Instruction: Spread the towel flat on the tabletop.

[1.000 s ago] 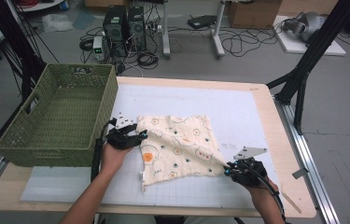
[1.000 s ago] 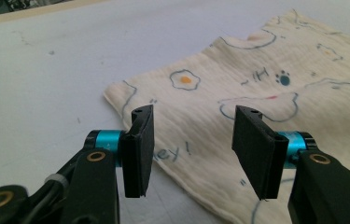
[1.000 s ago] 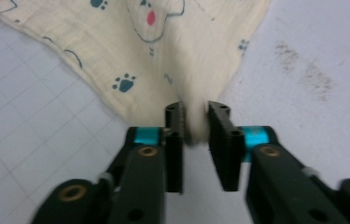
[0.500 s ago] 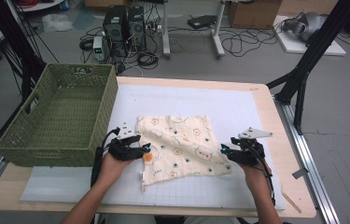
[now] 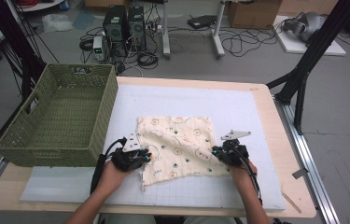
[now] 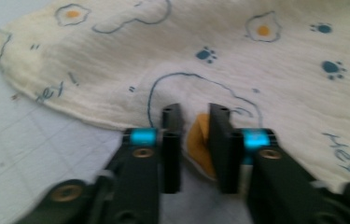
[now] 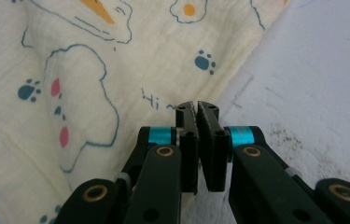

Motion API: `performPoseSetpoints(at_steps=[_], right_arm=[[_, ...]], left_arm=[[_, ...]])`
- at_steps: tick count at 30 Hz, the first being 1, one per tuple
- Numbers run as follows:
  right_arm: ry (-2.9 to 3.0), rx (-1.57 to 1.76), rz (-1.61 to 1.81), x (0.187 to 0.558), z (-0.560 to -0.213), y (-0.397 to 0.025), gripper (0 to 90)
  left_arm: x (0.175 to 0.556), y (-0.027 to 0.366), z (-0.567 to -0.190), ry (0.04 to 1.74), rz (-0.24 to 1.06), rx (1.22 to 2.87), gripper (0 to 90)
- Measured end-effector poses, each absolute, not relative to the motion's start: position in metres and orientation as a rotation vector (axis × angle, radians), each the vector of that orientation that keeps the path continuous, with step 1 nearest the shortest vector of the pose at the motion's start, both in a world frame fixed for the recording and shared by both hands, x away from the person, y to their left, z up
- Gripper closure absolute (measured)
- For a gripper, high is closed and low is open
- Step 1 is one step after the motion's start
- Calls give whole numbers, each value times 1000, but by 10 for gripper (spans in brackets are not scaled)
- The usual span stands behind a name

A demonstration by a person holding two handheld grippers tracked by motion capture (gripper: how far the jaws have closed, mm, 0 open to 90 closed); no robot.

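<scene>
A cream printed muslin cloth [image 5: 178, 143] is being spread flat on the white gridded mat [image 5: 238, 107], right of the green woven basket [image 5: 58, 116]. Its left near edge is being straddled by the left gripper [image 6: 195, 122], jaws partly parted around an orange fold. Its right edge is being pinched by the right gripper [image 7: 197, 108], jaws nearly pressed together.

Cream printed cloth [image 5: 177, 145] flat on mat

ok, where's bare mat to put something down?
Free: the white grid mat between the cream printed cloth and the far table edge, and its right strip. Crowded: between the green woven basket and the cloth, around the left hand-held gripper.
</scene>
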State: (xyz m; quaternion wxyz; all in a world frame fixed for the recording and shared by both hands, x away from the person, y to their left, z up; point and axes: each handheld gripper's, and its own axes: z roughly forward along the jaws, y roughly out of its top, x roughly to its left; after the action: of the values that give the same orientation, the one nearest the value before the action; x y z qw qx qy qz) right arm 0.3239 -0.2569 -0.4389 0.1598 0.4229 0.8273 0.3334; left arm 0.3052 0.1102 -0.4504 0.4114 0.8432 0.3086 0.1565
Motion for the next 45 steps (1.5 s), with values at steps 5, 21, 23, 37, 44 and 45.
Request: performPoseSetpoints(at_steps=[5, 21, 23, 37, 44, 45], right_arm=[[2372, 1201, 846, 307, -434, -265, 872], [2288, 1188, 931, 294, -420, -285, 582], [2256, 1176, 959, 303, -418, -284, 526], [2200, 1257, 950, 350, -436, -282, 487], [2177, 1334, 1014, 364, -444, -283, 429], [2178, 1333, 1003, 366, -445, -282, 428]], left_arm=[[303, 115, -446, 779, 376, 2154, 868], [319, 132, -431, 874, 294, 1998, 449], [329, 131, -429, 919, 336, 1942, 400], [386, 118, -444, 1075, 480, 1905, 452], [398, 101, -447, 1096, 517, 1991, 445], [399, 100, -451, 1112, 510, 2002, 448]])
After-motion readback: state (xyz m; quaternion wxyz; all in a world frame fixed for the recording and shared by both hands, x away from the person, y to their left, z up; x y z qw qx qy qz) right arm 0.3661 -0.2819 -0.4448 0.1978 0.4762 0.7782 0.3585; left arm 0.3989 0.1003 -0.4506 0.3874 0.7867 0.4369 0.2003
